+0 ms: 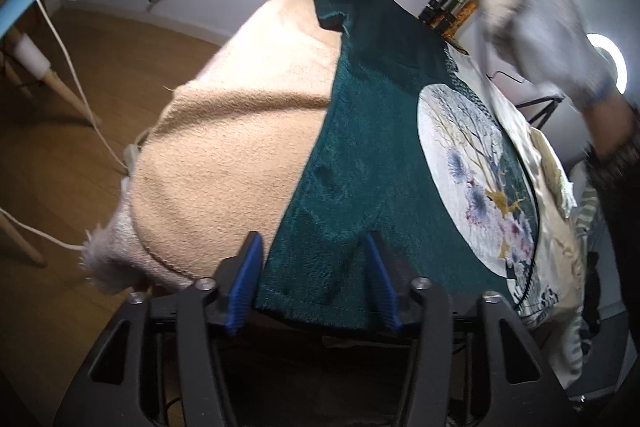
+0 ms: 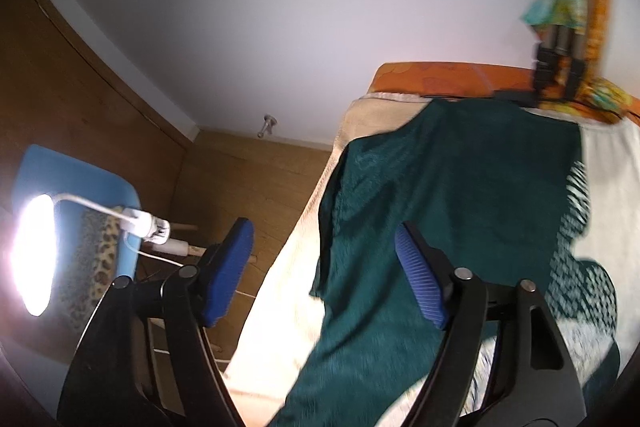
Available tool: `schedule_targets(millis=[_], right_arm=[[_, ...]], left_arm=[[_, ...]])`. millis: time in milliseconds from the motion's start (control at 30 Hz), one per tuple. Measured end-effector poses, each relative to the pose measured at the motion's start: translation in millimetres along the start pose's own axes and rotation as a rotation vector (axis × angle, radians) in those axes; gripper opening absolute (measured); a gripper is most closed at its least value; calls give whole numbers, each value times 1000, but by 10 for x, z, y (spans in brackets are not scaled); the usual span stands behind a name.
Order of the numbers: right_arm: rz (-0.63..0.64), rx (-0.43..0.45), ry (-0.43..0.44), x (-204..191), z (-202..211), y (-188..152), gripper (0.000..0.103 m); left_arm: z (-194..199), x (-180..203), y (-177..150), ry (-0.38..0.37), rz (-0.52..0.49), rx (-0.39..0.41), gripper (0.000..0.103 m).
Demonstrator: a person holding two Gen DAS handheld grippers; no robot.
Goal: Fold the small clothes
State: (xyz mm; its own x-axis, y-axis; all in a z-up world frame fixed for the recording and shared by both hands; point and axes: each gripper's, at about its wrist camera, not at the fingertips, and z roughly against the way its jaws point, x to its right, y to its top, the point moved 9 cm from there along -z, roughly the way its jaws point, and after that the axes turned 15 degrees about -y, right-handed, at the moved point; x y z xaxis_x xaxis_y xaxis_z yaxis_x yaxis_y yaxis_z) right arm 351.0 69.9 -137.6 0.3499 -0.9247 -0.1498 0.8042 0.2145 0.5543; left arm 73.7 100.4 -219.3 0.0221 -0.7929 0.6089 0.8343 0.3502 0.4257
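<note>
Green garment (image 1: 360, 155) lies flat on our beige blanket (image 1: 224, 155). Our left gripper (image 1: 314, 279) straddles its near hem, jaws apart; our right gripper (image 2: 324, 267) hovers above it, jaws apart too.

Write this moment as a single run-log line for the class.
task: fold small clothes | left gripper: open, astride hem of green garment | right gripper: open, above garment, holding nothing | surface: beige blanket | fold: not started

one green garment (image 1: 360, 155), two tongs (image 1: 314, 263) (image 2: 324, 259)

Dim, fisheye edges warped, lamp (image 2: 34, 255) glare, motion blur.
</note>
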Motion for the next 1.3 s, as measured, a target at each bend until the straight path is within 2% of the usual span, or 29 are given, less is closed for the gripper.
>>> schedule_targets(millis=[100,200,267,367,533,633,700,800,867,900,933,967,1000,1033,1300], right_arm=[[36,-22,-24,-190,-323,110,73],[59,-43,-49,-312,-673,222,69],[62,-64,-64,-352,-882,274,67],[60,-90,-92,-365,-1184,328,65],[105,-117,-160,-374,-1502,373,63],[152,-132,-201,-370,-1642,357,62],[189,-144,-225,-359,-1717,334,57],[232,-153,-247,-329,-1745,295,46],[253,-152,-252,-297,-1736,297,36],[256,-154,-257,-273,-1734,302,26],[257,-158,-258,-246,-1725,308,14],[255,-164,-250,-222,-1713,315,9],[248,-168,-237,-202,-1699,330,7],[240,-164,-227,-178,-1671,351,6],[172,-95,-131,28,-1253,556,4]], left_arm=[[-54,37,-14,-12,-22,-15,41],[-81,36,-6,-17,-24,-15,31],[-65,1,8,-35,-9,-9,19],[-60,-68,28,-51,35,0,11],[-66,-93,38,-58,42,6,9],[-68,-98,59,-32,33,11,9],[-71,-105,64,-23,37,11,10],[-79,-81,61,-27,28,12,15],[-92,-61,59,-11,5,11,15],[-98,-36,57,0,-18,10,15],[-107,-13,56,-2,-26,8,14],[-112,13,56,-19,-31,7,5],[-121,69,51,-65,-29,7,3],[-114,97,50,-80,-31,10,3],[36,416,87,-145,-97,68,3]])
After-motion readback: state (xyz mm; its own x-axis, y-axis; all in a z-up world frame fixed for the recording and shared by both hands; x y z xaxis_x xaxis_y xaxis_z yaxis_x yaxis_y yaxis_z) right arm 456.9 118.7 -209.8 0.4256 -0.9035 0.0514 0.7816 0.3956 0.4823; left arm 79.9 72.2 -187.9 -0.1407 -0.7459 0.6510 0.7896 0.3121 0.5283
